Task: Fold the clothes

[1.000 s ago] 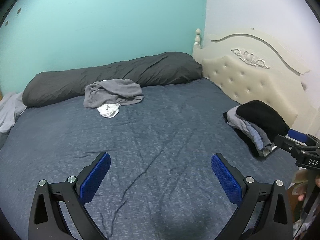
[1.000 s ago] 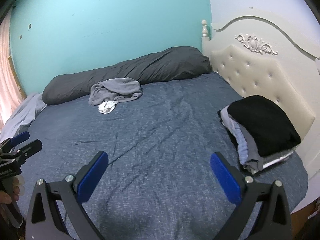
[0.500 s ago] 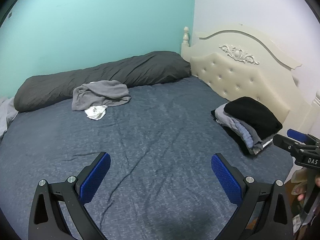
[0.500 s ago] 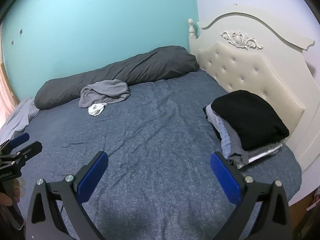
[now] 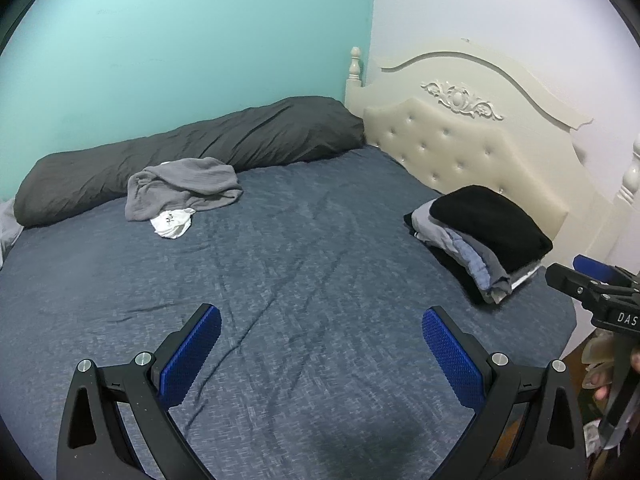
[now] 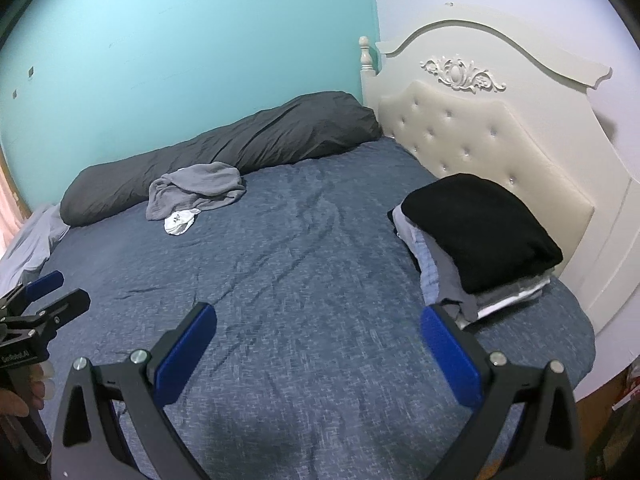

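Across the whole scene spreads the bed [image 5: 304, 264], its blue sheet bare and lightly creased through the middle and near part, giving wide open room. Along the far edge, against the teal wall, lies a long dark grey bolster [image 5: 192, 152]. At the right stands the cream headboard [image 6: 492, 128], and touching it sits the folded stack [image 6: 476, 236], a black piece on top, near the bed's right edge. Just in front of the bolster lies the crumpled grey garment [image 5: 180, 188], with a small white garment [image 5: 172, 226] touching its near side. Both lie far from the left tool [image 5: 320, 348] and right tool [image 6: 318, 344], which hover over the near sheet, each spread wide and holding nothing.
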